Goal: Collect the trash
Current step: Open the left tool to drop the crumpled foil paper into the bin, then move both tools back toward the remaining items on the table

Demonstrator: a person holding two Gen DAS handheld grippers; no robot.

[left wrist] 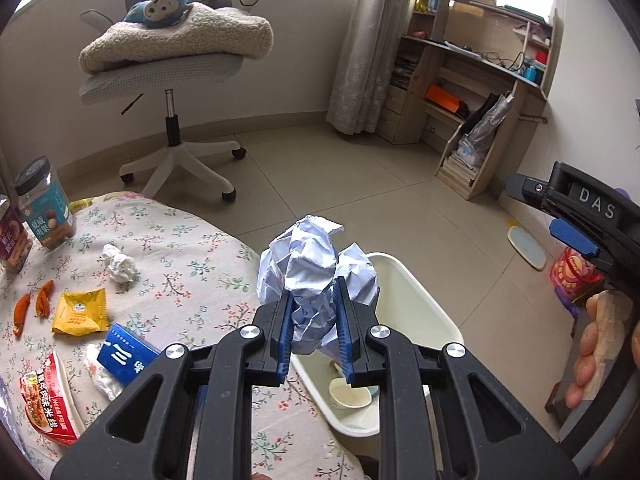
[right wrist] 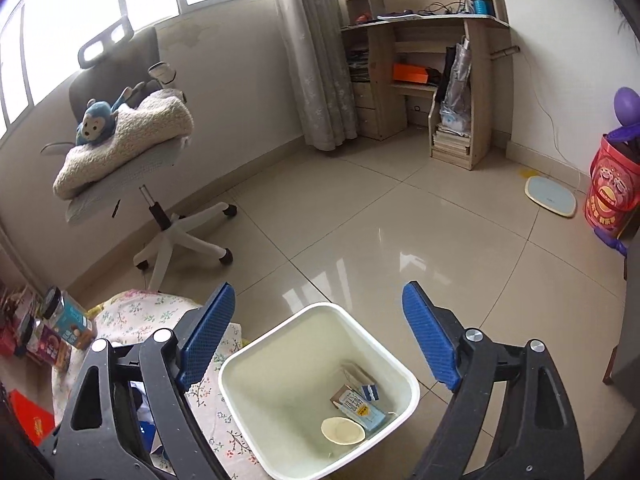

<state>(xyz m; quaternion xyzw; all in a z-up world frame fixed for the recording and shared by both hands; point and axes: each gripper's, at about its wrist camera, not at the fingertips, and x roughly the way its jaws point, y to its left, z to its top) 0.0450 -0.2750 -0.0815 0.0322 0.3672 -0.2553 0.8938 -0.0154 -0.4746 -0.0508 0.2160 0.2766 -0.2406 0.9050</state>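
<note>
My left gripper [left wrist: 313, 306] is shut on a crumpled ball of white paper [left wrist: 316, 268] and holds it over the table edge, beside the white trash bin [left wrist: 424, 304]. The bin [right wrist: 256, 364] stands on the floor next to the table and holds a paper cup [right wrist: 343, 431], a small carton [right wrist: 360, 406] and other scraps. My right gripper [right wrist: 318, 312] is open and empty above the bin; it also shows at the right of the left wrist view [left wrist: 576, 236]. Trash lies on the floral table [left wrist: 192, 264]: a tissue wad [left wrist: 119, 263], a yellow packet [left wrist: 80, 312], a blue box [left wrist: 126, 354], a red wrapper [left wrist: 46, 400].
Two snack jars [left wrist: 44, 208] stand at the table's far left. Orange peel pieces [left wrist: 32, 306] lie near the packet. An office chair [left wrist: 176, 80] with a blanket and toy monkey stands behind. A wooden desk shelf [left wrist: 472, 80] stands at the far right wall, a red bucket [right wrist: 612, 192] on the floor.
</note>
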